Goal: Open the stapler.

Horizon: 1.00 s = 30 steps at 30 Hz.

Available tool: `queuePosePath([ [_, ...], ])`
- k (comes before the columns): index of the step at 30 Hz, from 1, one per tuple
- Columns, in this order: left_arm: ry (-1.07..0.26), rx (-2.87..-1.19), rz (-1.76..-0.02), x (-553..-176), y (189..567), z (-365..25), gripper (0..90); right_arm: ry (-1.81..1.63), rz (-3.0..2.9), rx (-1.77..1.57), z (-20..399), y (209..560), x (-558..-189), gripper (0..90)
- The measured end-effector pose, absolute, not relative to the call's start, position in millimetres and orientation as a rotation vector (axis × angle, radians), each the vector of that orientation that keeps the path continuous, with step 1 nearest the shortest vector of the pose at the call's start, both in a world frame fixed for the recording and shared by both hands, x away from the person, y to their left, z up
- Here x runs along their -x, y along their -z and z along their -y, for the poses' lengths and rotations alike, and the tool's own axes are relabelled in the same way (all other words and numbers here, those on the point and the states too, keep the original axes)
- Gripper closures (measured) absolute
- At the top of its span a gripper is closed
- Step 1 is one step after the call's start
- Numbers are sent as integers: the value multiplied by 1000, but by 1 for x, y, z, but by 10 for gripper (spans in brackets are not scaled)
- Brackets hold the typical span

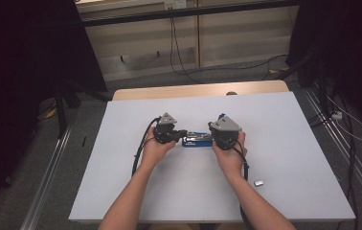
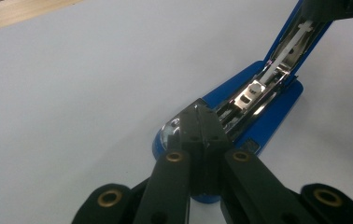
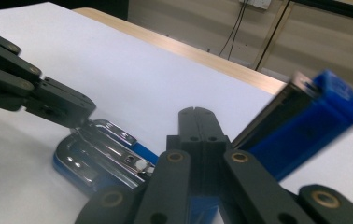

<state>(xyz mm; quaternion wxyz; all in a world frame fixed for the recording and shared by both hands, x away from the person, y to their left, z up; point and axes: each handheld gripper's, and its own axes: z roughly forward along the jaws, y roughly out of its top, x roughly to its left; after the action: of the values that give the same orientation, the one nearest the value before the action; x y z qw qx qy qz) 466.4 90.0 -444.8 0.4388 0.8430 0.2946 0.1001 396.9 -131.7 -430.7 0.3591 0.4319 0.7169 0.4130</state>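
Two hand-held grippers, left and right, jaws pressed together, nothing pinched. Blue stapler lying mid-desk, lid hinged open. Judged rigid, smooth-sided, hinge loose; base best pinned, lid edge lifted.

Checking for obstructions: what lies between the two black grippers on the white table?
The opened blue stapler lies between left gripper and right gripper, in the high view.

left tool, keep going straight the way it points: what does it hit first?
Likely the blue stapler: the shut left tool already sits at the front of its base, aimed along the open metal staple channel. Contact itself is unclear.
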Motion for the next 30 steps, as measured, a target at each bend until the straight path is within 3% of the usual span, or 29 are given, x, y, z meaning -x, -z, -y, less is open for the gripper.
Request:
queuePosePath([
  [30,-237,-2091,-744,-466,445,-91,900,-1055,-1902,-1155,151,444,-404,900],
])
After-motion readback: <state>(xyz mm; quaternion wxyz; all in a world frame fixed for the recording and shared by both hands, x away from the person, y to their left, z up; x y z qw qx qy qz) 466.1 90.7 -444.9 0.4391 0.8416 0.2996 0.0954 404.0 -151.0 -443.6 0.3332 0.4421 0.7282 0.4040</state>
